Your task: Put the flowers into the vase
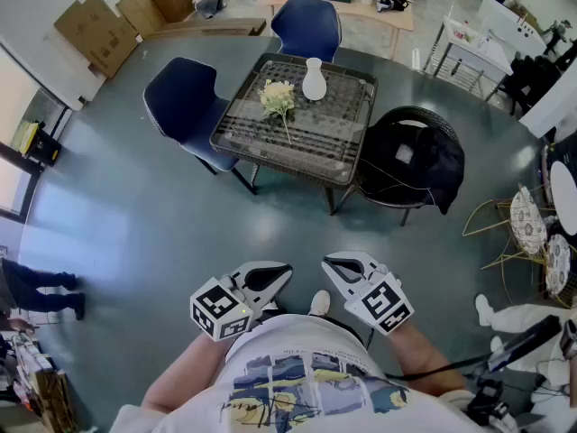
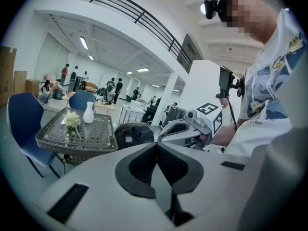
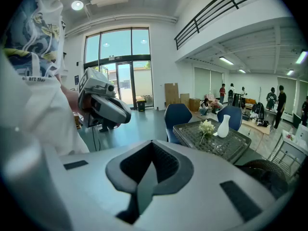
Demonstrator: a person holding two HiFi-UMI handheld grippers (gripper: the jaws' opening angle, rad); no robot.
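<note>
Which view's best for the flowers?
Head view: the flowers lie in full, blooms and stem, on the table beside the white vase. Both gripper views show them small, far off and side-on.

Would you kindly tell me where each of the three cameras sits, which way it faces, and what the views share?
Head view: on the person's head, looking steeply down; floor, table, shirt, left gripper and right gripper.
Left gripper view: on the left gripper, along its jaws toward the table; right gripper and shirt at right.
Right gripper view: on the right gripper, facing the table; left gripper and shirt at left.
Shared: all show the table, vase and flowers beside it.
</note>
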